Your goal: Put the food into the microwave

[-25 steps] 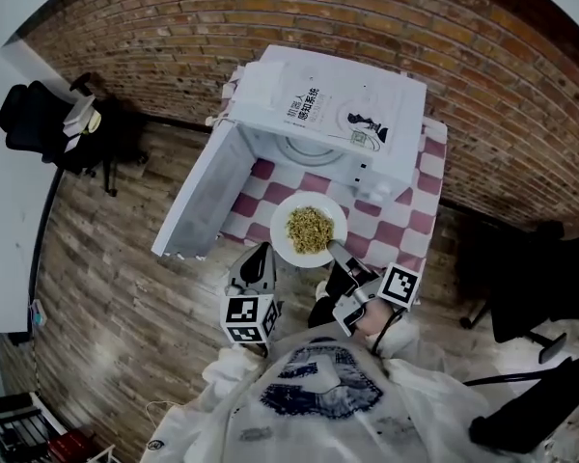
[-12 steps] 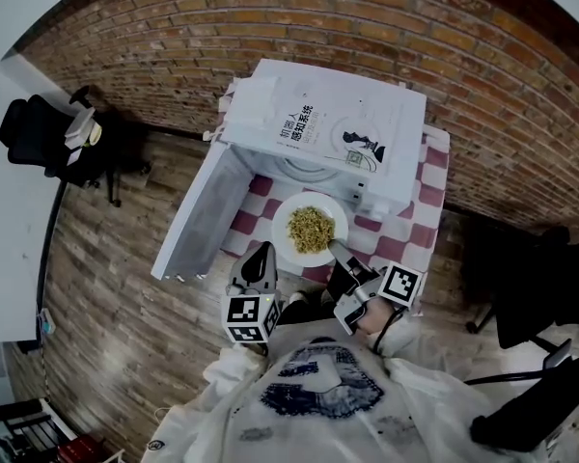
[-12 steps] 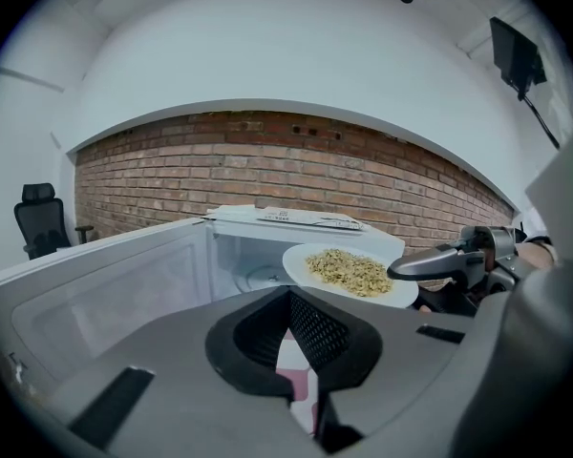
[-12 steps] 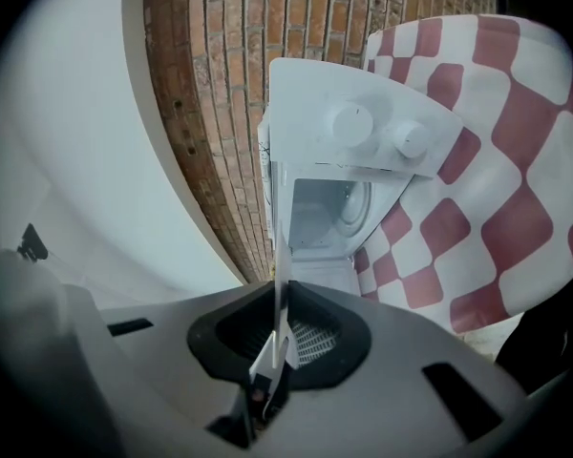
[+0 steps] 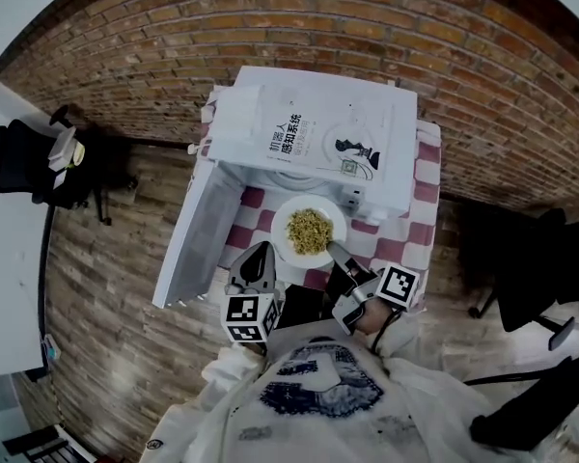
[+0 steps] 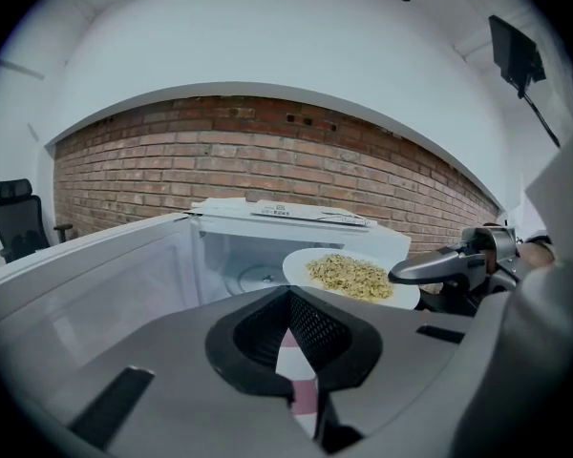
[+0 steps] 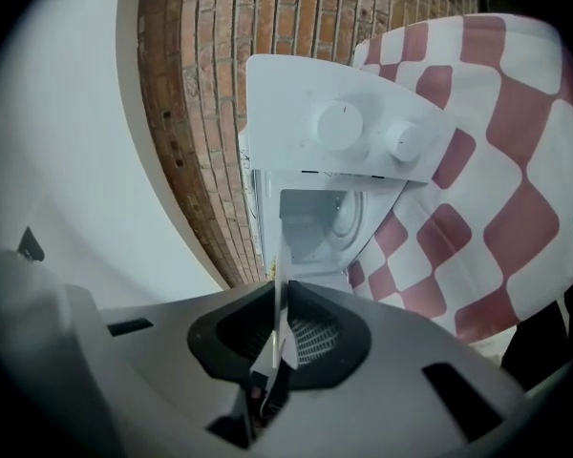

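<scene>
Right gripper (image 5: 334, 252) is clamping the near rim of the white plate (image 5: 279, 228), jaws closed tight on it. In the right gripper view the plate is showing edge-on as a thin white line between the pads (image 7: 301, 337). The plate is carrying a heap of yellowish food (image 5: 309, 230) and is hanging level in the air over the red-and-white checked tablecloth (image 5: 398, 234). It is sitting just in front of the open white microwave (image 5: 367, 177), not yet inside.

Left gripper (image 5: 260, 255) is hovering just left of the plate and not touching it. Its jaws are closed down to a sliver with nothing between them; only tablecloth is showing through the slit in the left gripper view.

Microwave door (image 5: 198, 234) is standing swung wide to the left. The cavity is showing a glass turntable (image 6: 256, 277). Two round knobs (image 7: 341, 124) are sitting on the control panel above the opening in the right gripper view. A printed white book (image 5: 314, 128) is lying flat on top of the microwave.

Brick wall (image 5: 270, 17) is running behind the table, and a black office chair (image 5: 19, 152) is standing well off to the left on the wood floor (image 5: 106, 287).
</scene>
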`<state>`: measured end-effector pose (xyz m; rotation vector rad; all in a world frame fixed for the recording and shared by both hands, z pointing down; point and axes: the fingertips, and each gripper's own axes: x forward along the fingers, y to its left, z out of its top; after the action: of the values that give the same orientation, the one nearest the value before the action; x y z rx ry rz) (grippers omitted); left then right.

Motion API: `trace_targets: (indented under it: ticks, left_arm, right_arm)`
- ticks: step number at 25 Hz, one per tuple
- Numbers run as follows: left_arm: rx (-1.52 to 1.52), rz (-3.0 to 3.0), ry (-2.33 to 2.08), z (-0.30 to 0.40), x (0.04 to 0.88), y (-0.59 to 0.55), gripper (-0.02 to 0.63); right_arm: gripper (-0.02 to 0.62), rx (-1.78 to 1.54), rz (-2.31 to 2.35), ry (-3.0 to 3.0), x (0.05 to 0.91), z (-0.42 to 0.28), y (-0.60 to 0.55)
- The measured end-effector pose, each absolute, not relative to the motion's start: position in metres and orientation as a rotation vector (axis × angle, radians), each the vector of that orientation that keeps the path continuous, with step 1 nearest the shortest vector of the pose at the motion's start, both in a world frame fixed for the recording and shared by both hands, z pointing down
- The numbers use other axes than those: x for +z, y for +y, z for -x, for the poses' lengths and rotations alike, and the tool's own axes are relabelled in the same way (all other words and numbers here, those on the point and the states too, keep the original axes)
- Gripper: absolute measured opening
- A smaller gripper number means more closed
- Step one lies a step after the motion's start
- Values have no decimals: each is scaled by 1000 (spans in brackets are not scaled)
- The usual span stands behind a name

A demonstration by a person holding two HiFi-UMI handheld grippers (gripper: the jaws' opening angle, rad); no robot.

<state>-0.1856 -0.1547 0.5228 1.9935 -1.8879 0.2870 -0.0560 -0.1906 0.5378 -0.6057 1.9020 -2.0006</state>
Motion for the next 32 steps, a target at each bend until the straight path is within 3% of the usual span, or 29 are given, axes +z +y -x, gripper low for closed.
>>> trace_targets:
  ticks: [14,32]
  left_arm:
    - [305,-2156,-1720,233,529,-210,8]
    - [308,-2272,-1583,245,553,-240,8]
  right_arm:
    - [38,-1896,797,1822,554,93,-220]
    - [38,-1851,973,1732,593,105,-237]
